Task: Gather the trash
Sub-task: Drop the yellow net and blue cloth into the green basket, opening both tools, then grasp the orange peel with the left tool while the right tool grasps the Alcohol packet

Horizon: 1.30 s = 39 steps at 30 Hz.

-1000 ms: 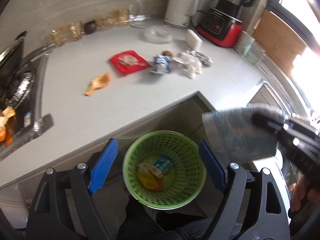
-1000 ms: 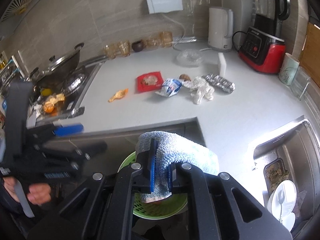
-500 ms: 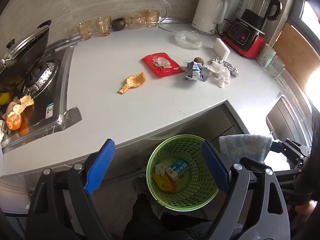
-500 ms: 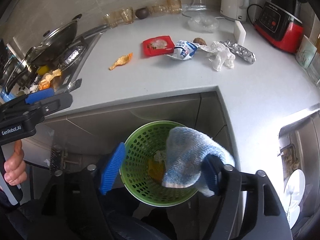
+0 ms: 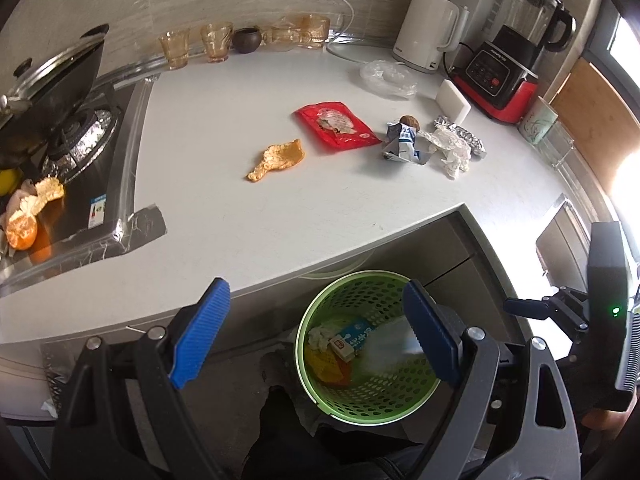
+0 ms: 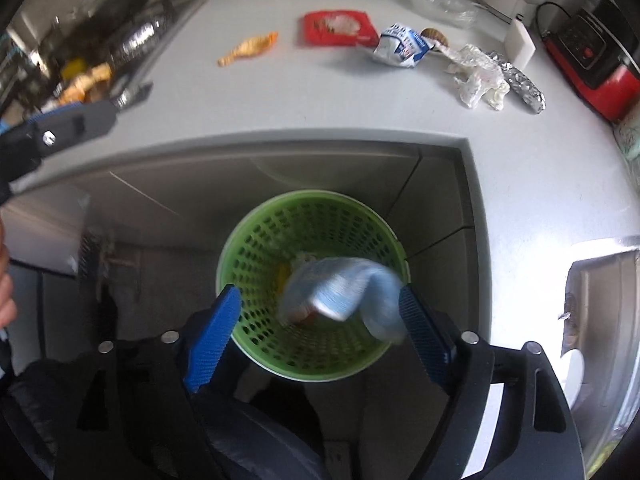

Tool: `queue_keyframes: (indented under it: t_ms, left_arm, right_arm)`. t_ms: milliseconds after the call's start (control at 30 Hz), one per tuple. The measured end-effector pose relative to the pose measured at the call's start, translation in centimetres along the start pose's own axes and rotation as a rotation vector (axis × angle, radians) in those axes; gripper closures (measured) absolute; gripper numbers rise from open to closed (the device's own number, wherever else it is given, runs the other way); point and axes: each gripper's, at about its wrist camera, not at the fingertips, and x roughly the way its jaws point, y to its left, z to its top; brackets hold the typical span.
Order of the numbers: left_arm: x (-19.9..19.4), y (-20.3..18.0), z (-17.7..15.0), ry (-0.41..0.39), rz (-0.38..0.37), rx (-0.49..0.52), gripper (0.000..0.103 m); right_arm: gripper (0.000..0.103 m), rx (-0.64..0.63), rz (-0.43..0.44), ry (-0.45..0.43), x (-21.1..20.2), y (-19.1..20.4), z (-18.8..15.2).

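Note:
A green perforated trash basket (image 5: 320, 316) (image 6: 256, 240) stands on the floor below the counter edge. A blurred blue-white cloth (image 6: 344, 292) (image 5: 386, 344) is falling into it, free of the jaws, onto a small carton (image 5: 352, 338) and other scraps. My right gripper (image 6: 320, 332) is open above the basket. My left gripper (image 5: 316, 332) is open and empty over the basket's left side. On the white counter lie an orange peel (image 5: 276, 158), a red wrapper (image 5: 334, 124), a crumpled blue-white carton (image 5: 402, 142), a clear plastic wrap (image 5: 450, 150) and foil (image 6: 520, 82).
A stove with a lidded pan (image 5: 48, 84) and orange pieces (image 5: 24, 216) is at the left. Glasses (image 5: 216, 42), a white kettle (image 5: 424, 32), a red blender (image 5: 508, 60) and a sponge (image 5: 452, 100) line the back. A sink (image 6: 600, 292) is at the right.
My right gripper opened and let go of the cloth, which now drops into the basket. Both grippers shifted over the basket.

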Motion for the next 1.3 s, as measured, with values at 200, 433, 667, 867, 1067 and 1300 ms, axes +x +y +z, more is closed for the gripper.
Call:
queue_keyframes:
  t_ms: [200, 433, 667, 867, 1067, 1300]
  left_arm:
    - [0.8, 1.6, 0.3, 0.005, -0.001, -0.037, 0.019]
    - [2.5, 3.7, 3.5, -0.025, 0.017, -0.016, 0.019]
    - [5.8, 4.6, 7.7, -0.031, -0.016, 0.056, 0.019]
    - [10.8, 4.6, 11.1, -0.007, -0.029, 0.148, 0.019]
    - [15.0, 3.9, 12.7, 0.021, -0.032, 0.197, 0.019]
    - [17.7, 3.4, 12.8, 0.048, -0.038, 0.259, 0.029]
  right_arm:
    - [0.020, 0.043, 0.012, -0.094, -1.8, -0.6, 0.8]
    - [0.005, 0.174, -0.006, -0.325, -5.9, -2.1, 2.7]
    - [0.002, 0.294, -0.043, -0.372, -5.8, -3.7, 5.6]
    - [0.002, 0.381, -0.078, -0.362, -4.6, -4.2, 7.6]
    - [0.002, 0.449, -0.106, -0.317, -3.0, -4.8, 9.3]
    - [0.002, 0.501, -0.123, -0.281, -1.8, -5.3, 9.9]
